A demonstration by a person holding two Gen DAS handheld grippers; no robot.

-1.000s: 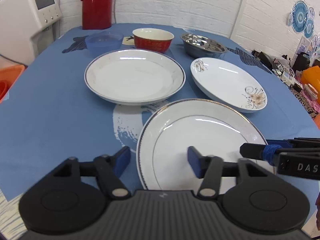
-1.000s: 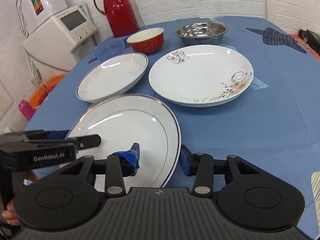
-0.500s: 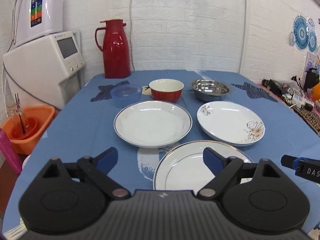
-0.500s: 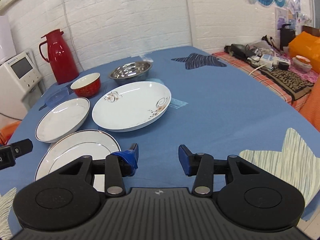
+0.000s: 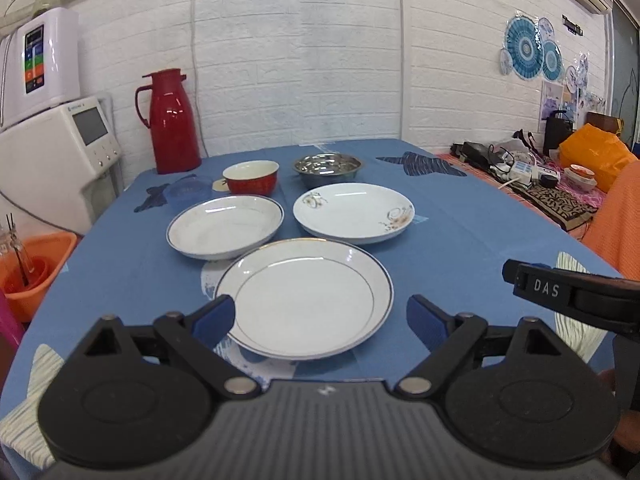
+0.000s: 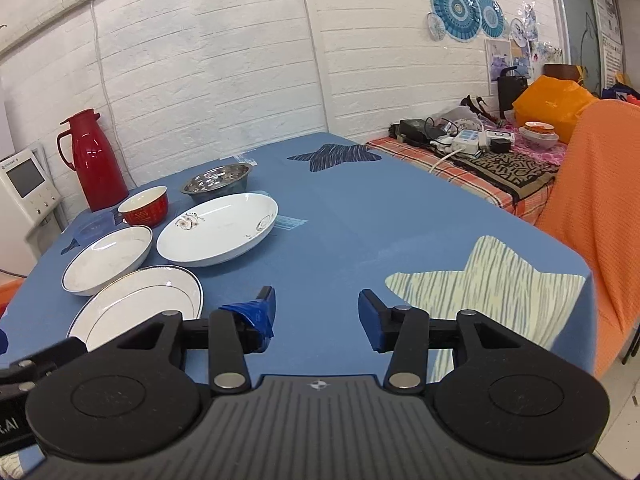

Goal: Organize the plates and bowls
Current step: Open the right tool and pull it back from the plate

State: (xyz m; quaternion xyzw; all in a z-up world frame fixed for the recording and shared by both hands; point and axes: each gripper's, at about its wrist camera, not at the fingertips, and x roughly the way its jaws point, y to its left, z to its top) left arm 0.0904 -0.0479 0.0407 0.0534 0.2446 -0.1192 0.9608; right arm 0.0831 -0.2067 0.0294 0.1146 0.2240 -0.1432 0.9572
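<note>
Hanging wide above the table's [image 5: 460, 240] near edge, the left claw [image 5: 320, 318] holds nothing. The right claw [image 6: 316, 312] gapes empty too. Three plates [image 5: 308, 292] and bowls [image 5: 251, 178] sit toward the far left corner.

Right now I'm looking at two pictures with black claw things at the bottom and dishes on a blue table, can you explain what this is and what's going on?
No robot here: a person holds a two-finger tool in each hand, each with a wide-angle camera looking along its fingers. One picture is from the left gripper, the other from the right gripper. Both are open and hold nothing.

On the blue tablecloth lie three plates: a gold-rimmed plate nearest, a blue-rimmed plate behind it, and a flower-patterned plate beside that. Further back are a red bowl, a steel bowl and a small blue dish, with a red thermos jug at the wall. Nothing is stacked yet.
</note>
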